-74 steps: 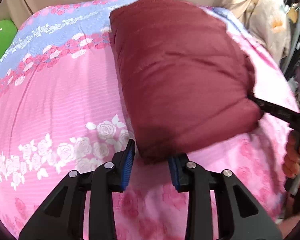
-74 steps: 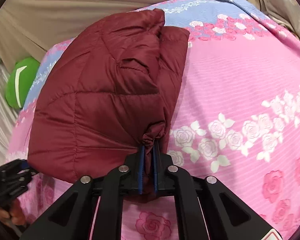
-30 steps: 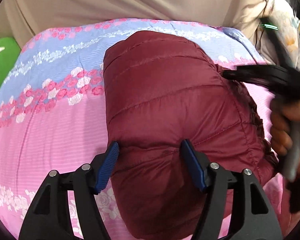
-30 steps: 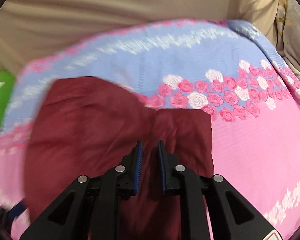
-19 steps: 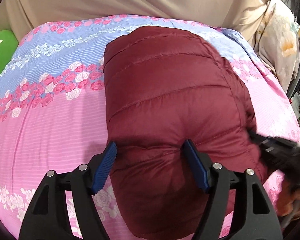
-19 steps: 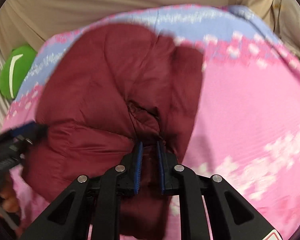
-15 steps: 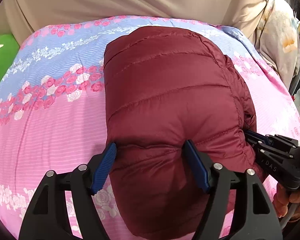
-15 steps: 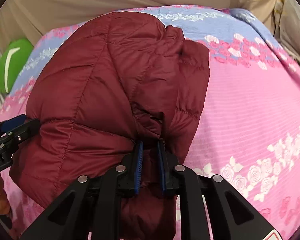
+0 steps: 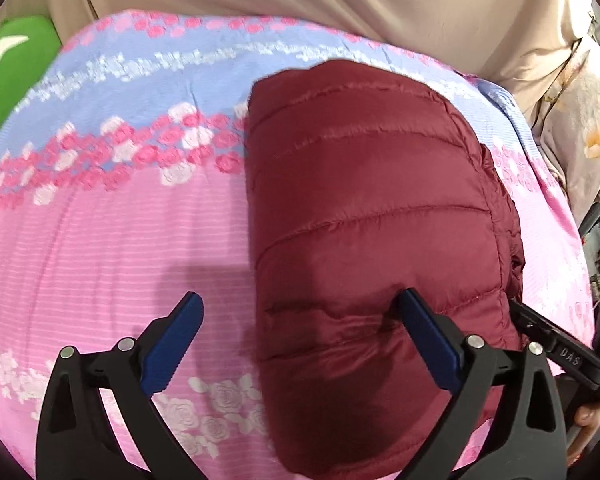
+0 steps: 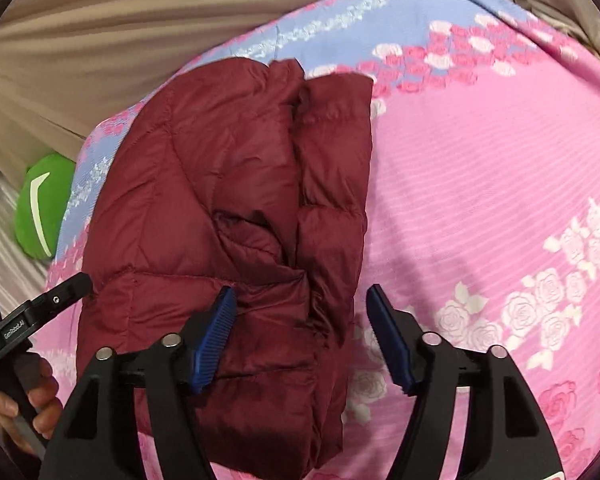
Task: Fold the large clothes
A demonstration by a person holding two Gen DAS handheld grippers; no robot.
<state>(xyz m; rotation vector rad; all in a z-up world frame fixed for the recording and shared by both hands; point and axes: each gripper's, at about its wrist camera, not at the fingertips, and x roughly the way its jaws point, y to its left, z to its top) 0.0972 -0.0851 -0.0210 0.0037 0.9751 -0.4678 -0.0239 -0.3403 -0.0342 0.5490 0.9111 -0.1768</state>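
Observation:
A dark red quilted puffer jacket (image 9: 372,216) lies folded into a thick bundle on a pink and blue rose-print bedspread (image 9: 112,232). My left gripper (image 9: 300,320) is open wide at the bundle's near left edge, holding nothing. In the right wrist view the same jacket (image 10: 228,200) shows its folded layers, and my right gripper (image 10: 300,320) is open wide over its near right edge, holding nothing. Each gripper's black finger tip shows at the edge of the other view.
A beige curtain (image 9: 300,12) hangs behind the bed. A green cushion (image 10: 44,208) sits at the far left corner. A floral cloth (image 9: 580,128) hangs at the right. The bedspread (image 10: 480,200) stretches right of the jacket.
My right gripper has opened and let go of the jacket fold it was pinching. My left gripper has opened wider and shifted left. The jacket now rests on the bed.

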